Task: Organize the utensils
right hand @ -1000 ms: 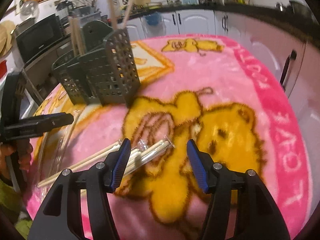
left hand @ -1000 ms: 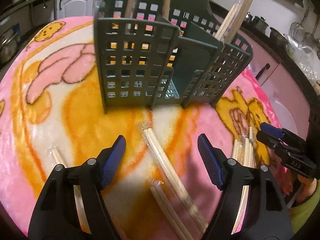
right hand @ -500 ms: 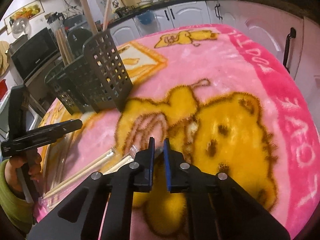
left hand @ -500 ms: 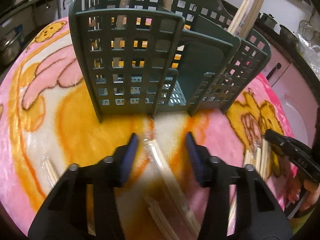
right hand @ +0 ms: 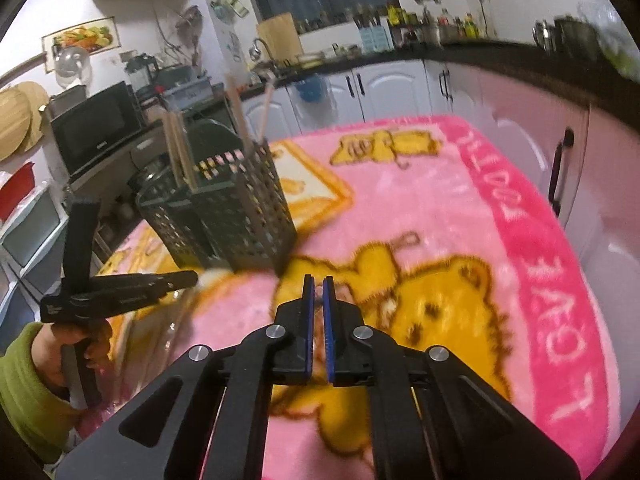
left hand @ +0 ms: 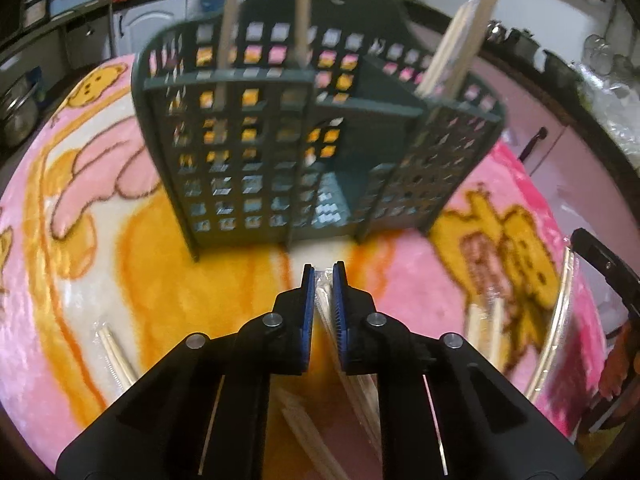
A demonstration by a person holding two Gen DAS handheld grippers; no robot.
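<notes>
While level before the green caddy (left hand: 280,152), left gripper (left hand: 320,276) pinched on wrapped chopsticks (left hand: 325,308); right gripper (right hand: 316,286) likewise nearly closed, its contents unclear.

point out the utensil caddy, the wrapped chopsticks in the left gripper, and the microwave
utensil caddy (left hand: 240,168), left wrist view, front grid wall
wrapped chopsticks (left hand: 325,300), left wrist view, tip between the pads
microwave (right hand: 94,126), right wrist view, dark door

Left gripper (left hand: 320,280) jaws nearly closed; right gripper (right hand: 316,292) likewise, apparently raised.
</notes>
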